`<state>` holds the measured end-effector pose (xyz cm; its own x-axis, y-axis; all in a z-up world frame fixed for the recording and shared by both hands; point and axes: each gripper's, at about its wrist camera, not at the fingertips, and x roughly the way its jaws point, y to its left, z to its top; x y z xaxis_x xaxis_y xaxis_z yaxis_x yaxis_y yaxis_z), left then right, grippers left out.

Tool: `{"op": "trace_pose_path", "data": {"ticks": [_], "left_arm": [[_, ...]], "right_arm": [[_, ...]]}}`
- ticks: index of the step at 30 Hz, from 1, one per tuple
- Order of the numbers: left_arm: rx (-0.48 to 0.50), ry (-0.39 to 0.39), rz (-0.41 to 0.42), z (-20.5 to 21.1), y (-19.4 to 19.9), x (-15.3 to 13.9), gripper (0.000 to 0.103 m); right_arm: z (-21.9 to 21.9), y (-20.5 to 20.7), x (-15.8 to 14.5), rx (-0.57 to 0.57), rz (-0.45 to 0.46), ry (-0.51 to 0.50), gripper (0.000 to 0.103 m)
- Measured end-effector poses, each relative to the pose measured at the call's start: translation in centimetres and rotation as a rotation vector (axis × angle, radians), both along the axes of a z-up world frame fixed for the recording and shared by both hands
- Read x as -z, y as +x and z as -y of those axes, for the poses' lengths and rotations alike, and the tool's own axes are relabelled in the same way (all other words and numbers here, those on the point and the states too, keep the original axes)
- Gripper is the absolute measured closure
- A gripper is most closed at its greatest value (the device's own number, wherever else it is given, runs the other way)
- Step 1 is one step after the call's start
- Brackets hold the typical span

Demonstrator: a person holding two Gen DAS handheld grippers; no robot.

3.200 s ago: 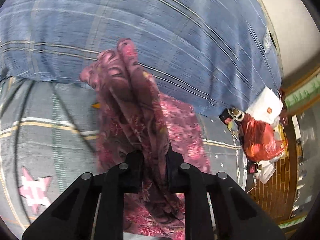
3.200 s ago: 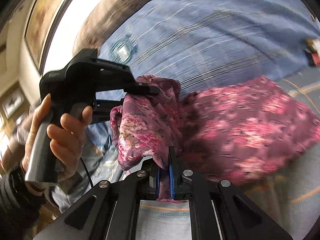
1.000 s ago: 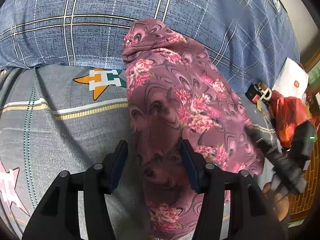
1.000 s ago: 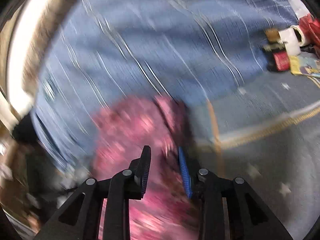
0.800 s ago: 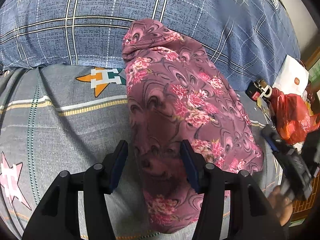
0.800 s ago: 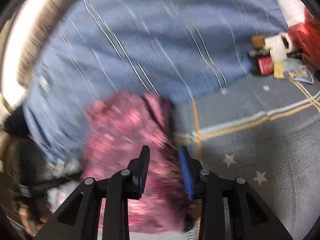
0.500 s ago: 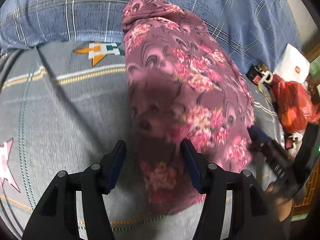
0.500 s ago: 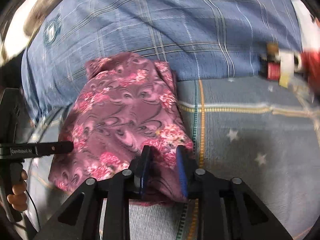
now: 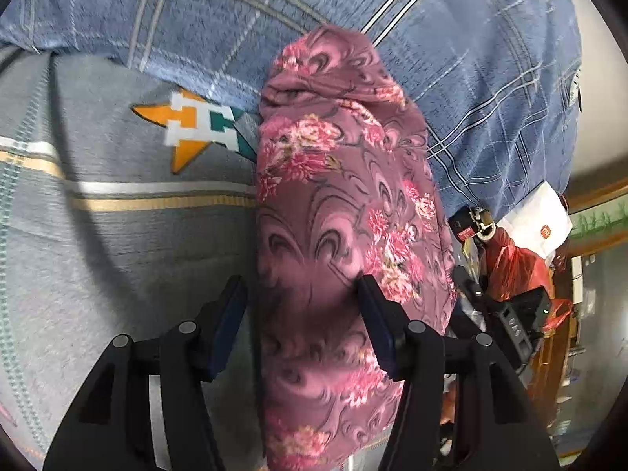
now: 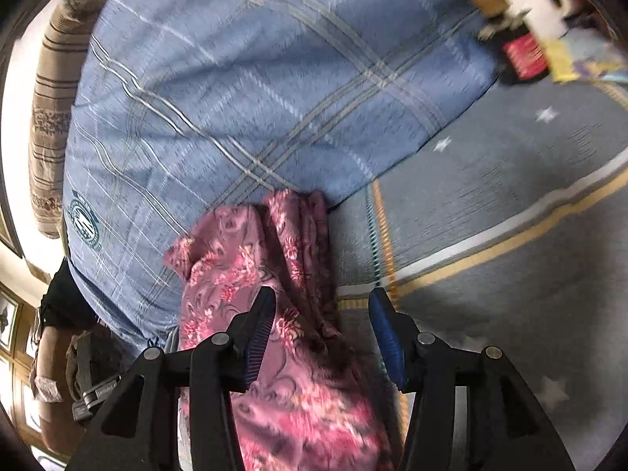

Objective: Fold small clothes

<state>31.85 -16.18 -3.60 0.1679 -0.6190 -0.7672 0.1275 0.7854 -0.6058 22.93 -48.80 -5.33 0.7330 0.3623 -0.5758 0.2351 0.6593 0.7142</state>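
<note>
Floral garment (image 9: 345, 212) lies folded into a long narrow bundle on the grey bedsheet (image 9: 117, 255), its far end butting the blue plaid quilt (image 9: 235, 11). Left gripper (image 9: 302, 314) is released, jaws wide and straddling the bundle, pads not pressing on it. Right gripper (image 10: 320, 327) has just been opening its jaws; cloth (image 10: 282, 274) sits under and between them but isn't pinched, so it's released too. About three seconds ago both tools were clamped on the bunched-up cloth held off the bed; now it's laid down flat and let go. Reads as this fold being placed, probably done or needing one more fold or a tidy-up. Clutter incl. a red bag (image 9: 514, 271) off to the side, not involved.
</note>
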Motion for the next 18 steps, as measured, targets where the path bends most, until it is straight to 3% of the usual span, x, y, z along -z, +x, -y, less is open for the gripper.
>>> {"op": "trace_pose_path", "data": {"ticks": [2,5,8,9,10,12,13,15,18], "left_arm": [[0.012,-0.020,-0.014,0.6,0.0,0.4,0.046],[0.024,-0.015,-0.011,1.5,0.2,0.6,0.036],[0.013,-0.016,-0.009,2.4,0.2,0.7,0.034],[0.007,-0.009,-0.004,2.6,0.2,0.6,0.034],[0.003,0.001,0.005,2.9,0.1,0.5,0.040],[-0.001,0.026,0.039,3.2,-0.2,0.1,0.054],[0.003,0.036,0.061,3.3,-0.5,-0.3,0.063],[0.006,0.056,0.094,3.2,-0.7,-1.0,0.071],[0.011,0.078,0.143,2.8,-1.8,-2.6,0.075]], "right_arm": [[-1.3,1.1,0.4,-0.077,-0.003,-0.012,0.053],[-3.4,2.4,0.0,-0.180,0.005,-0.077,0.048],[-4.5,3.2,-0.3,-0.219,-0.011,-0.122,0.045],[-4.6,3.3,-0.4,-0.221,-0.020,-0.137,0.053],[-4.9,3.3,-0.7,-0.229,-0.022,-0.167,0.068],[-6.0,3.1,-1.4,-0.240,-0.012,-0.266,0.077],[-6.5,2.9,-1.7,-0.234,-0.007,-0.303,0.080],[-7.6,2.5,-2.5,-0.209,-0.009,-0.352,0.081],[-8.4,1.9,-3.5,-0.180,0.012,-0.358,0.083]]}}
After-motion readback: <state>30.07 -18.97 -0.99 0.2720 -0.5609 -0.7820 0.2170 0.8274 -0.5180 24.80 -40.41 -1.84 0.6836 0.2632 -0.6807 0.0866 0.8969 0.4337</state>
